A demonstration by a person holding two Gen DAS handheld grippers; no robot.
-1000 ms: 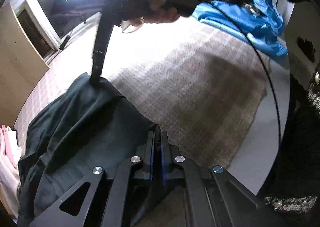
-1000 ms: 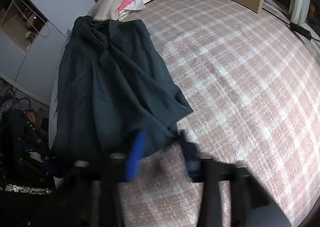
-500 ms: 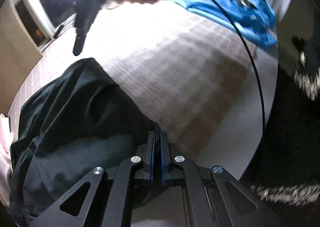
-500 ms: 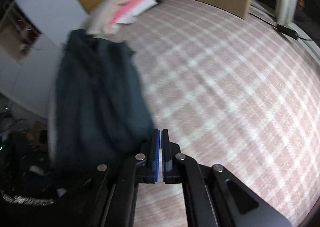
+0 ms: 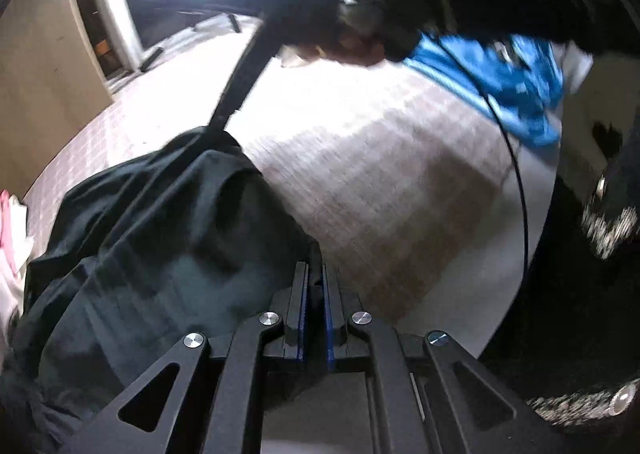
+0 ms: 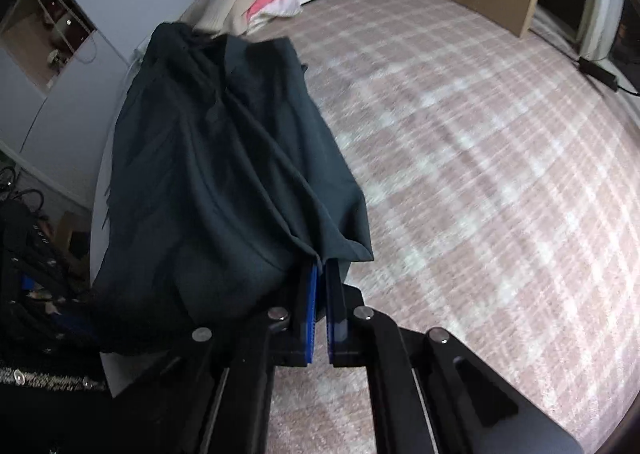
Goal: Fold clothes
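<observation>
While both grip: left gripper (image 5: 314, 278) clamped on dark green fabric garment (image 5: 168, 238) | right gripper (image 6: 322, 278) clamped on its corner | pink-checked bed (image 6: 480, 173), near edge.

Light source: a blown-out white glare at the top of the left wrist view, spilling over the plaid bedcover (image 5: 360, 157).
Right wrist view: dimmer, even, soft light.
Shadows: the dark garment (image 6: 224, 173) loses its fold detail.
Blur: motion smear on the hand (image 5: 360, 41) and bedcover.
Edges: strong fisheye bending, black corners.
</observation>
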